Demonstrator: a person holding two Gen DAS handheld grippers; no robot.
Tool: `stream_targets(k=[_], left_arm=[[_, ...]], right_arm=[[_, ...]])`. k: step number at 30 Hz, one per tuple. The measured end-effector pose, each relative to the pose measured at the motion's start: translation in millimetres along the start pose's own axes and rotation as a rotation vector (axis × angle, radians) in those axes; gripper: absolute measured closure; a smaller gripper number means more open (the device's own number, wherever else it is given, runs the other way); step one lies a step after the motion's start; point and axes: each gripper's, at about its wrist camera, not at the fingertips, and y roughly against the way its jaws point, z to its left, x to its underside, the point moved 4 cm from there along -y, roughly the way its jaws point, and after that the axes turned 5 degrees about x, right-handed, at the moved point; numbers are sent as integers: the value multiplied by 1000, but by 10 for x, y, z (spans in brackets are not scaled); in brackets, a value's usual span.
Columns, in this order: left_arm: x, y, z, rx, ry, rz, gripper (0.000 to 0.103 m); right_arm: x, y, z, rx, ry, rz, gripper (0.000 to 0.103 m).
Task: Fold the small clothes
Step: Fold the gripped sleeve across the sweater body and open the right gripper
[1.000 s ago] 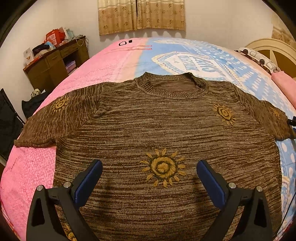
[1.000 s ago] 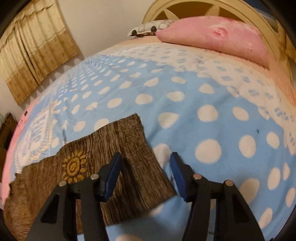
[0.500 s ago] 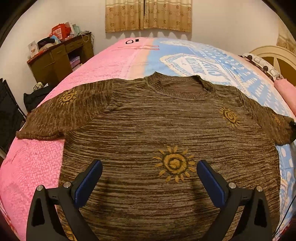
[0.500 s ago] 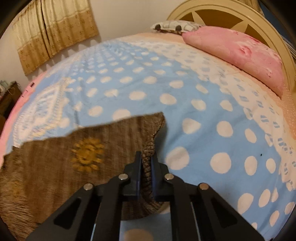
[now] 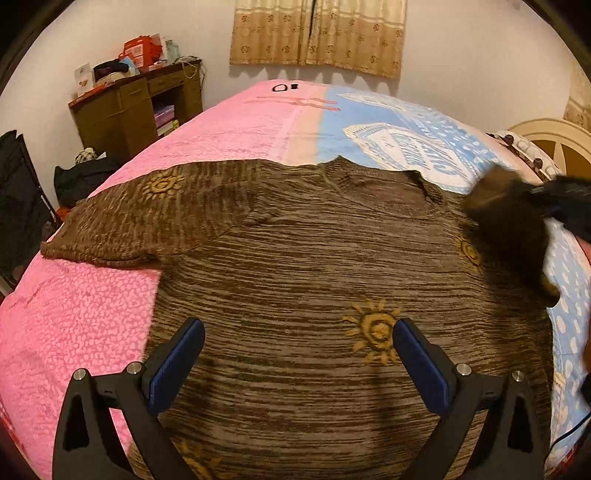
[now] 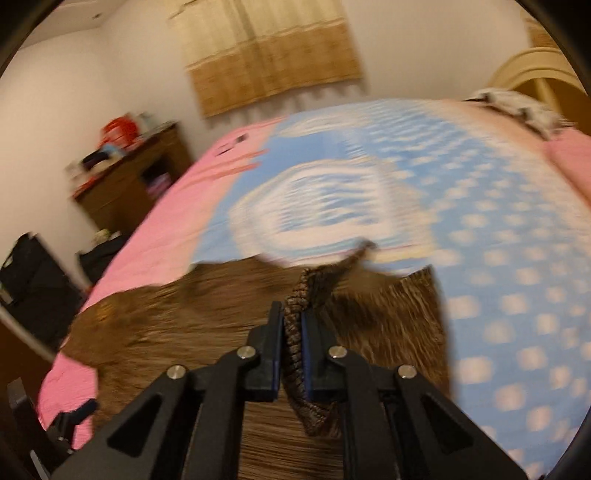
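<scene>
A brown knit sweater (image 5: 295, 266) with yellow sun motifs lies flat, front up, on the bed. My left gripper (image 5: 295, 354) is open and empty, hovering over the sweater's lower body. My right gripper (image 6: 292, 325) is shut on the cuff of the sweater's right sleeve (image 6: 295, 350) and holds it lifted above the sweater body (image 6: 177, 332); the right wrist view is blurred by motion. In the left wrist view the lifted sleeve (image 5: 509, 229) and the right gripper (image 5: 565, 199) show as a dark blur at the right. The left sleeve (image 5: 140, 218) lies spread out.
The bed cover is pink (image 5: 74, 325) on the left and blue with white dots (image 6: 517, 258) on the right. A wooden desk (image 5: 133, 110) with clutter stands at the back left, dark bags (image 5: 22, 192) below it. Curtains (image 5: 317, 33) and a headboard (image 5: 554, 136) stand behind.
My right gripper closed on the right sleeve's cuff, lifted it and swung it left over the sweater. My left gripper stayed open and shifted slightly left.
</scene>
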Motion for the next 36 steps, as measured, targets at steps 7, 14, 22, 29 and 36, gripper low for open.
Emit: stream_targets(k=[7, 14, 22, 29, 36], left_arm=[[13, 1, 261, -25, 34, -2, 1], [35, -100, 255, -5, 40, 9, 1], [77, -97, -19, 19, -33, 18, 1], [52, -58, -112, -13, -65, 3, 1], [27, -46, -77, -60, -91, -5, 1]], right_arm=[[394, -856, 530, -36, 17, 70, 71], [327, -404, 65, -72, -84, -65, 49], [740, -243, -727, 154, -53, 90, 66], [591, 25, -930, 141, -122, 38, 70], [73, -622, -518, 111, 34, 67, 67]])
